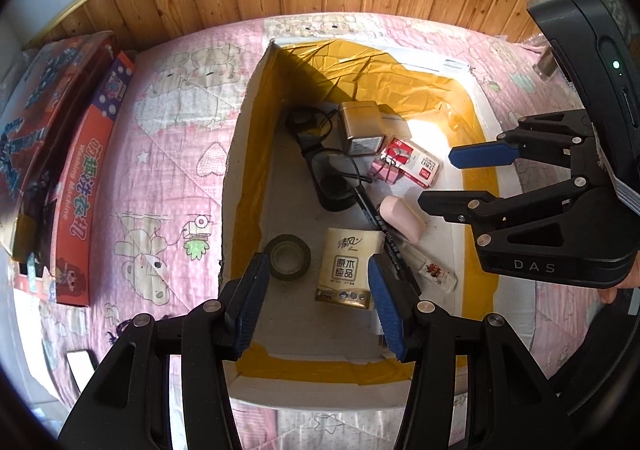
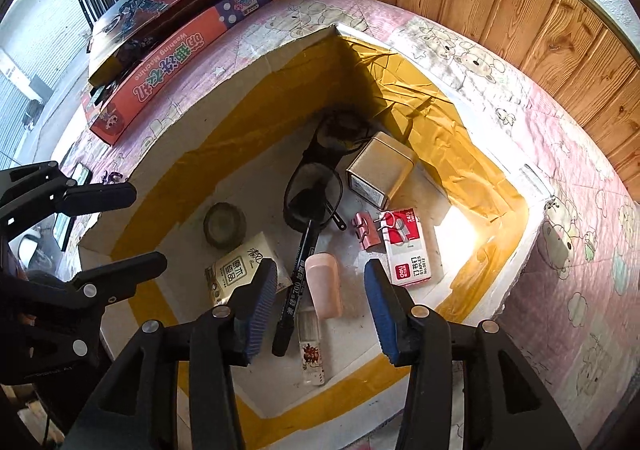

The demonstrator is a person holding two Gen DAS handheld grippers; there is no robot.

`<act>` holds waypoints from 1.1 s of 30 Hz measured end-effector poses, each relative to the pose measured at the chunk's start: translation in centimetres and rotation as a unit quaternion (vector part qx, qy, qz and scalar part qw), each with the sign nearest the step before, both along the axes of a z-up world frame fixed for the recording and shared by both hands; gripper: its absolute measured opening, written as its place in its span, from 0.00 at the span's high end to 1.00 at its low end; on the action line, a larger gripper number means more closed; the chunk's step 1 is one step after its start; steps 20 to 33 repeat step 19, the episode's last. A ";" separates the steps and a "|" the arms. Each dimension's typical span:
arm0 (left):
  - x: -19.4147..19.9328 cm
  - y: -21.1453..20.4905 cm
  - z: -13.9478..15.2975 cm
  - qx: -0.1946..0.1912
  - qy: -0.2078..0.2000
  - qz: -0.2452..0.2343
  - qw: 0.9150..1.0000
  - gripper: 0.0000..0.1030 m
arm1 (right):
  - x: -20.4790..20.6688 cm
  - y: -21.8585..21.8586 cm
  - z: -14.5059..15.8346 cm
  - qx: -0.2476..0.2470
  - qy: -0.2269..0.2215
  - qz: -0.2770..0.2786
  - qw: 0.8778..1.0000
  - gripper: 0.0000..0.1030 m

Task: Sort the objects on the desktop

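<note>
- Black tape roll [image 1: 289, 257] sits left in the box [image 1: 244, 154], tissue pack [image 1: 349, 270] beside it.
- My left gripper [image 1: 318, 302] hangs spread wide and empty above the pack.
- My right gripper [image 2: 320, 304] is spread too, over the pink eraser [image 2: 326, 284].
- Seems I'm between picks; next I'd drop and pinch the eraser.

I am holding my left gripper [image 1: 318, 302] with its jaws spread wide, nothing lying between the blue pads [image 1: 386, 306], the fingers pointing forward and tilted downward. My right gripper [image 2: 320, 304] is sitting the same way, jaws parted and gripping nothing, also angled downward. In the left wrist view the right gripper [image 1: 456, 178] is showing at the right edge, turned sideways so its fingers are reaching leftward. In the right wrist view the left gripper [image 2: 132, 228] is showing at the left edge, fingers reaching rightward. The two are hanging side by side, near each other but apart.
</note>
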State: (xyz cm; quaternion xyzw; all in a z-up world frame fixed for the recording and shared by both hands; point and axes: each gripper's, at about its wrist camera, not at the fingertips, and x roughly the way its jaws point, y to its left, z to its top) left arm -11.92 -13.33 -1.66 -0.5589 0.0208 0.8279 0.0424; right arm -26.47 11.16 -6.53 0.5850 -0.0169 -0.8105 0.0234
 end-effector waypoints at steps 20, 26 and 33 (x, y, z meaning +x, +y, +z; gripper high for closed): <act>6.3 1.7 2.7 0.013 0.052 0.020 0.998 0.46 | 8.4 -3.4 1.7 0.099 0.014 0.086 0.991 0.51; 6.3 1.7 2.7 0.013 0.052 0.020 0.998 0.46 | 8.4 -3.4 1.7 0.099 0.014 0.086 0.991 0.51; 6.3 1.7 2.7 0.013 0.052 0.020 0.998 0.46 | 8.4 -3.4 1.7 0.099 0.014 0.086 0.991 0.51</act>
